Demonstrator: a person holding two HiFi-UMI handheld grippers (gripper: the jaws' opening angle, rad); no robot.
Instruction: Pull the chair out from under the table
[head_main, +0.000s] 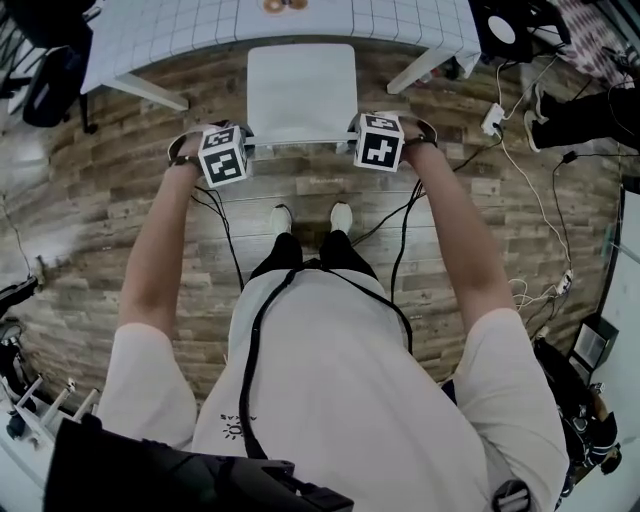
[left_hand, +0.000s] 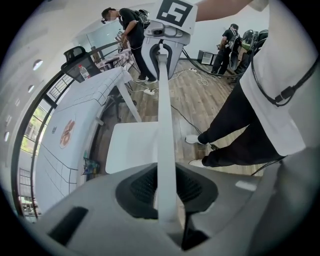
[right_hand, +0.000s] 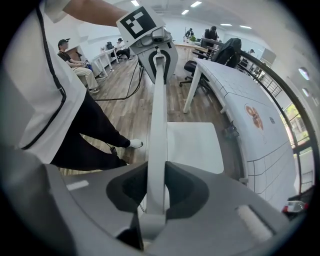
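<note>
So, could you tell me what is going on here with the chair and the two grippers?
A person stands behind the white chair, holding a gripper in each hand. The left gripper and the right gripper are each clamped on the top edge of its backrest, near opposite ends. The chair faces the table, and most of it shows clear of the table's edge.

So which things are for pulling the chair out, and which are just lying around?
For the job: chair, table, left gripper and right gripper, both clamped on the chair's back.
Just lying about: black office chair, white plug block.
</note>
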